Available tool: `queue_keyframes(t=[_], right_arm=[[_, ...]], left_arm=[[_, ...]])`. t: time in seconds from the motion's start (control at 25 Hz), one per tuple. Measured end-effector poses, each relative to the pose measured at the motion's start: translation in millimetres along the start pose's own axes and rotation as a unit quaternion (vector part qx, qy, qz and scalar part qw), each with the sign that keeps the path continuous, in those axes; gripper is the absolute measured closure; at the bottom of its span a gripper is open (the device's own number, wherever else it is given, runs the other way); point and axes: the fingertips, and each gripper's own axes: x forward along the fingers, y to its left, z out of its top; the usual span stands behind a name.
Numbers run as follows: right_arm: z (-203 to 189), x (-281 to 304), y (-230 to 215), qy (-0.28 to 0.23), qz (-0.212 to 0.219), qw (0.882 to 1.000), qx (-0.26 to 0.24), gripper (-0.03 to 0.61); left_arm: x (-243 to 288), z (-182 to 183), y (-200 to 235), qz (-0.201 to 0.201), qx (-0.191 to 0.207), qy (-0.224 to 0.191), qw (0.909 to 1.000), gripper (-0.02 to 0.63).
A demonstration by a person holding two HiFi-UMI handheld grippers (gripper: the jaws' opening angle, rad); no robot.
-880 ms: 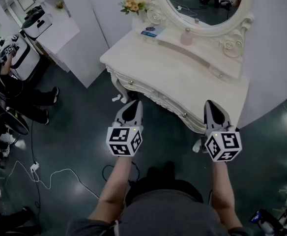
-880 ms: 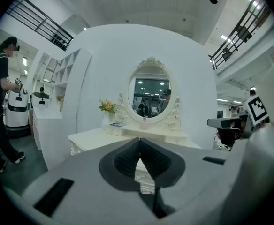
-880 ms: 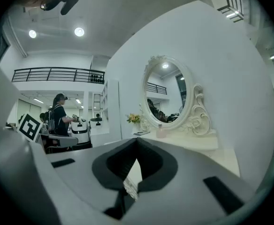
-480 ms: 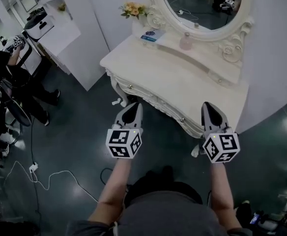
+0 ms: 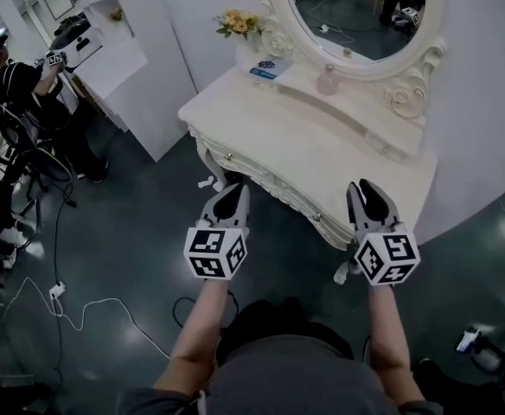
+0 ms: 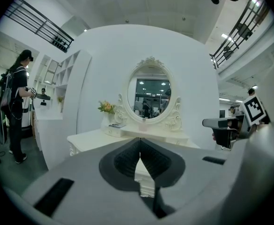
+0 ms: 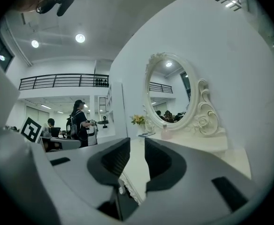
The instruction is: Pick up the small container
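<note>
The small container, a pale pink bottle [image 5: 327, 79], stands on the raised back shelf of the white dressing table [image 5: 322, 158], just under the oval mirror. It also shows as the pink bottle [image 6: 143, 127] in the left gripper view and the pink bottle [image 7: 166, 133] in the right gripper view. My left gripper [image 5: 234, 192] hovers over the floor short of the table's front edge, jaws shut and empty. My right gripper [image 5: 365, 188] is at the table's front right edge, jaws a little apart with nothing between them. Both are far from the bottle.
A vase of yellow flowers [image 5: 238, 24] and a blue card [image 5: 271, 66] sit at the shelf's left end. The oval mirror [image 5: 356, 7] backs the table. A person [image 5: 10, 85] stands at the far left by white shelving. A white cable [image 5: 88, 309] lies on the dark floor.
Both grippers have edged forward toward the table's front edge. The right jaws look slightly more parted. The person at the far left has shifted and now stands upright.
</note>
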Motion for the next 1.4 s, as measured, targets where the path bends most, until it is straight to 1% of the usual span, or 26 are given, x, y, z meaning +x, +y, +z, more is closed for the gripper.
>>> queue_keyframes(t=[0.12, 0.36, 0.56, 0.68, 0.92, 1.24, 1.4], right_arm=[[-1.1, 0.1, -2.4, 0.006, 0.007, 1.0, 0.0, 0.477], [-2.9, 9.4, -5.3, 0.013, 0.016, 1.0, 0.005, 0.433], [-3.6, 23.2, -10.5, 0.017, 0.012, 1.0, 0.006, 0.423], [-1.3, 37.2, -16.6, 0.022, 0.007, 1.0, 0.002, 0.391], [1.2, 81.3, -27.5, 0.03, 0.0, 1.0, 0.007, 0.362], [-0.8, 164.3, -45.2, 0.042, -0.013, 0.999, 0.009, 0.33], [3.3, 202.4, -56.7, 0.043, -0.025, 0.999, 0.011, 0.319]], left_arm=[[0.4, -2.0, -1.9, 0.003, -0.001, 0.004, 1.0, 0.607], [6.6, -4.1, 0.0, 0.006, 0.001, 0.011, 0.9999, 0.607], [19.2, -5.6, 7.1, 0.007, -0.002, 0.016, 0.9999, 0.607], [32.7, -4.4, 15.2, 0.004, -0.002, 0.016, 0.9999, 0.607], [72.6, 1.4, 41.2, -0.003, -0.01, 0.015, 0.9998, 0.607], [145.2, 5.6, 82.8, -0.02, -0.005, 0.028, 0.9994, 0.607], [178.8, 10.7, 101.3, -0.028, 0.001, 0.034, 0.999, 0.607]])
